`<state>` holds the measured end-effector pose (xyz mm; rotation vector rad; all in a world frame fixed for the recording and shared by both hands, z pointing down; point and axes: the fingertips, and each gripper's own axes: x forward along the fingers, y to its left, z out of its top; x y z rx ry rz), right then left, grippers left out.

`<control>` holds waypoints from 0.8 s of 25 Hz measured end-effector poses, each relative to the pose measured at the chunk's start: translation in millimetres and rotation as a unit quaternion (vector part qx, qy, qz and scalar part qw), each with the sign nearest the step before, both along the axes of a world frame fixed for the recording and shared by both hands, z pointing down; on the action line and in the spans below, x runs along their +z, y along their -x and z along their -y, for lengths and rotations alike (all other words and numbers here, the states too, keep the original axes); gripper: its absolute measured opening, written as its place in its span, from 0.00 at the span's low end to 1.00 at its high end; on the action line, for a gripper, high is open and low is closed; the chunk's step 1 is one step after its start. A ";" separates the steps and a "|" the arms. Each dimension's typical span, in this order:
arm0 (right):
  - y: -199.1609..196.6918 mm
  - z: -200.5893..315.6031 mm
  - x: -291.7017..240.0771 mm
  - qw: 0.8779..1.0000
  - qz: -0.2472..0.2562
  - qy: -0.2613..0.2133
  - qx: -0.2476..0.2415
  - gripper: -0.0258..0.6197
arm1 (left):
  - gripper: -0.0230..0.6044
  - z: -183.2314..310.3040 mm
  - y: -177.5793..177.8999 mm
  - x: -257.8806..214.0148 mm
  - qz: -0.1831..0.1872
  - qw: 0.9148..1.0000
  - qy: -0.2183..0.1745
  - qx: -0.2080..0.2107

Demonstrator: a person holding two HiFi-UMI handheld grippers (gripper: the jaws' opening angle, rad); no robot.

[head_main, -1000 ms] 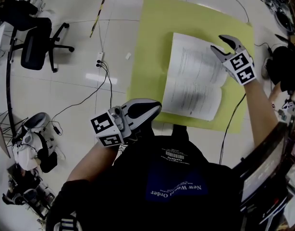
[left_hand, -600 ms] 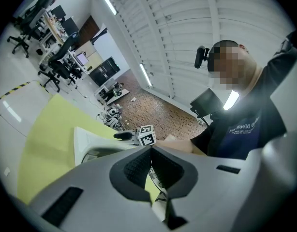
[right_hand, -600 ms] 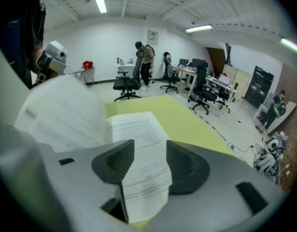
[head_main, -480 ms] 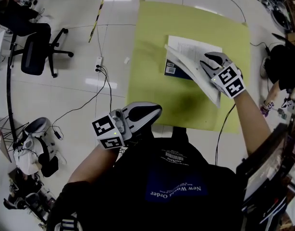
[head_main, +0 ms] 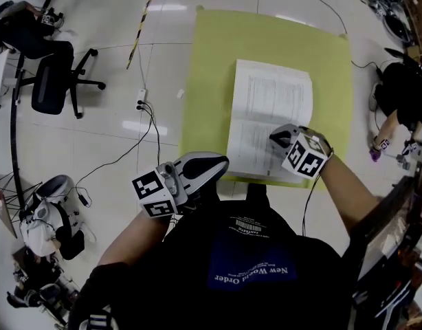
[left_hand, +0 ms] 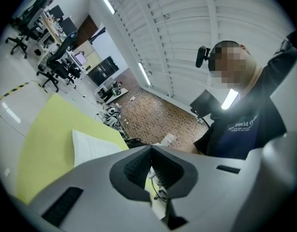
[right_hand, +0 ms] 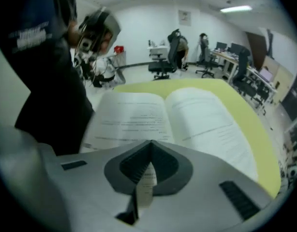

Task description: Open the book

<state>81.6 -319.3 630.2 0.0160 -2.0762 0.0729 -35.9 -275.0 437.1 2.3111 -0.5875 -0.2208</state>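
Observation:
The book [head_main: 273, 102] lies open and flat on the yellow mat [head_main: 218, 60], two white printed pages showing. My right gripper [head_main: 278, 138] points down at the near page, its tip at or just over the paper. Its jaws have just been closing and now meet, with nothing seen held; in the right gripper view the gripper [right_hand: 151, 141] faces the open book [right_hand: 187, 115], and print shows through the slit below the tips. My left gripper [head_main: 221, 160] hangs shut and empty by my body, off the mat's near left corner. Its own view has the gripper [left_hand: 151, 146] before a white page [left_hand: 90, 146].
An office chair [head_main: 53, 74] stands far left, with a power strip and cables [head_main: 141, 104] on the tiled floor between it and the mat. A black bag [head_main: 403, 95] sits right of the mat. Gear [head_main: 46, 212] is piled at the lower left.
The right gripper swung from the book's far right edge toward me, down to the near page. Pages that stood lifted and folded over half a second ago now lie flat. The left gripper stayed put.

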 end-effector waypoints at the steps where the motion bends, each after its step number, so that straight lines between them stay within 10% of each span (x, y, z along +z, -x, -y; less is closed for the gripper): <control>1: -2.7 -22.8 16.0 1.000 -0.020 0.012 -0.021 0.00 | 0.05 -0.5 0.3 0.7 0.001 1.000 0.001 -0.001; 5: 0.6 -54.6 10.7 0.994 0.004 0.109 -0.018 0.06 | 0.05 -1.9 2.1 -0.5 0.000 1.000 0.001 -0.004; 9: 18.1 14.5 -67.8 0.972 0.205 0.093 0.074 0.06 | 0.05 -4.0 3.8 -2.6 0.001 1.000 -0.003 -0.008; 12: -22.7 126.5 -75.0 0.897 0.264 0.008 0.354 0.17 | 0.05 -5.4 3.9 -3.2 0.001 1.000 -0.005 -0.007; 14: -54.5 150.7 -48.5 0.840 0.221 0.011 0.496 0.44 | 0.05 -8.3 2.9 -4.4 0.001 1.000 -0.004 -0.005; 20: -87.5 128.0 5.8 0.798 0.101 -0.033 0.593 0.58 | 0.05 -12.7 2.3 -4.6 0.000 1.000 -0.002 -0.006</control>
